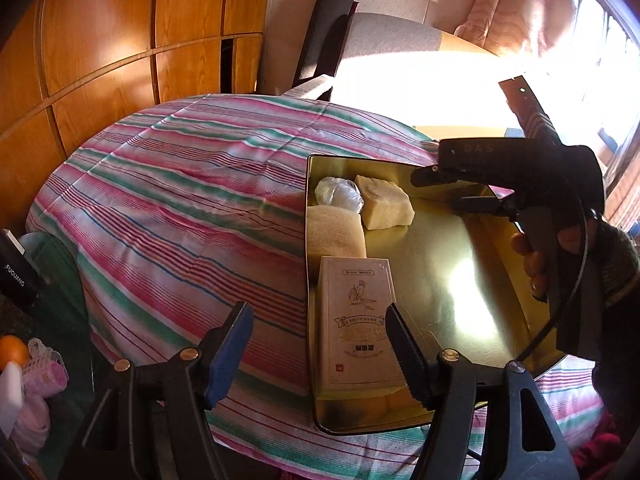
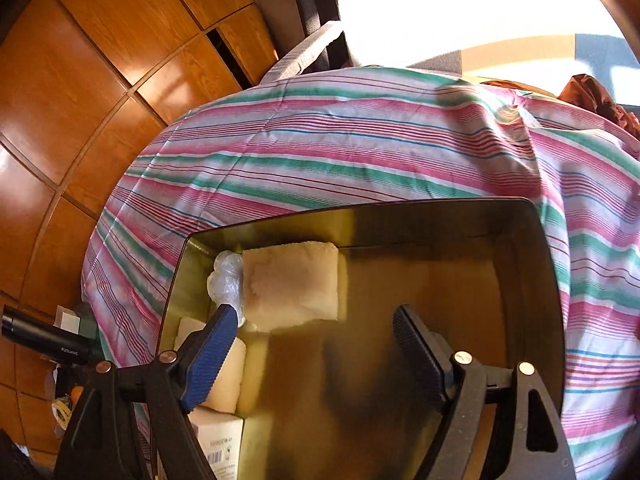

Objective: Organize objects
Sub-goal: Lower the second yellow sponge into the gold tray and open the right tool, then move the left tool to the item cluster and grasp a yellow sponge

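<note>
A gold metal tray (image 1: 440, 264) (image 2: 400, 220) rests on a striped cloth. Along its left side lie a clear plastic wad (image 1: 338, 196) (image 2: 226, 280), a pale yellow sponge block (image 1: 384, 204) (image 2: 292, 284), a cream sponge pad (image 1: 336, 232) (image 2: 228, 376) and a printed cardboard box (image 1: 356, 320) (image 2: 220, 440). My left gripper (image 1: 316, 312) is open. Its blue pad is outside the tray's left wall and its black pad is by the box's right edge, not pressing. My right gripper (image 2: 312, 314) (image 1: 452, 188) hangs open over the tray, just short of the sponge block, holding nothing.
The striped cloth (image 1: 180, 200) (image 2: 360, 132) covers a rounded table. A black flask (image 1: 16, 276) (image 2: 44, 340), an orange (image 1: 14, 350) and pink items sit lower left. Wooden cabinet doors (image 1: 100, 40) stand behind. A dark chair (image 1: 324, 32) is at the far side. A hand (image 1: 536, 256) holds the right gripper.
</note>
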Demonstrator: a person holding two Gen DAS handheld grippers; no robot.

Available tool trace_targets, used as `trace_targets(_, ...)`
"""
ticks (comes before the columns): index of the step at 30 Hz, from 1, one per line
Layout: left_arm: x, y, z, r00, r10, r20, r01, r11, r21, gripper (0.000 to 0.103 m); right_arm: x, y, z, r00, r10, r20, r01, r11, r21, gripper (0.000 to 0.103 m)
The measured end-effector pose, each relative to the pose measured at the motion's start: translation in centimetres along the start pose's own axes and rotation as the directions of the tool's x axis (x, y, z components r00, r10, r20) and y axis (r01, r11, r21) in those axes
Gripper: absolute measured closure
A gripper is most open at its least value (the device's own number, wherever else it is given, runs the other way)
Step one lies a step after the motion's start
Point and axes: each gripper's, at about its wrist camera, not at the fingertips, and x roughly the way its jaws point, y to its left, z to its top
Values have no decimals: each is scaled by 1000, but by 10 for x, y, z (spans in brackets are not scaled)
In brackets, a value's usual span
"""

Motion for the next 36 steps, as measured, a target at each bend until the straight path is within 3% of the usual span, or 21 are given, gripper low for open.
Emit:
trace_targets(11, -18, -27, 1, 999, -10, 38, 7, 998, 68, 29, -84, -40, -61, 984, -121, 132, 128, 991, -42, 21)
trace_targets(22, -26, -65, -2, 999, -22, 43, 15, 987, 161, 26, -130, -110, -110, 958, -240, 155, 240, 971, 18, 21)
trace_targets(31, -22, -101, -4, 998, -48, 27, 40, 969, 244, 26, -166, -196, -132, 920, -361, 151, 338, 928, 159, 21)
trace_targets(36, -18, -122, -5, 997, -75, 10, 68, 955, 289, 26, -195, -255, -140, 886, -436, 156, 377, 875, 302, 21)
